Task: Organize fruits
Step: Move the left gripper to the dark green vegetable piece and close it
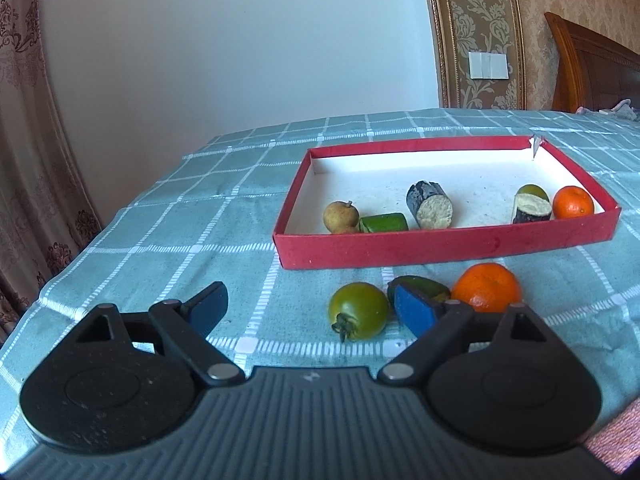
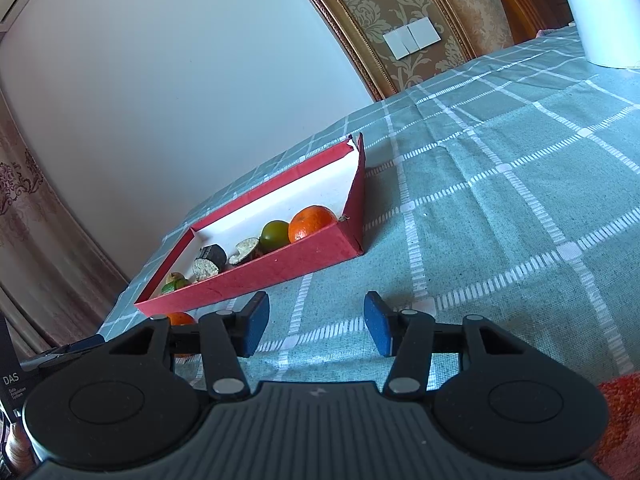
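A red tray (image 1: 440,246) with a white floor lies on the checked cloth. It holds a small pear (image 1: 340,217), a green piece (image 1: 384,223), two dark cut chunks (image 1: 430,205), a green fruit (image 1: 532,191) and an orange (image 1: 573,202). In front of it lie a green tomato (image 1: 358,310), a dark green piece (image 1: 420,286) and an orange (image 1: 487,286). My left gripper (image 1: 312,312) is open and empty, its right fingertip beside the dark green piece. My right gripper (image 2: 316,324) is open and empty, right of the tray (image 2: 280,268).
The bed's left edge drops off near a curtain (image 1: 24,160). A wooden headboard (image 1: 592,68) stands at the far right. A white object (image 2: 600,12) rests on the cloth far right. Something red (image 2: 620,420) lies at the near right corner.
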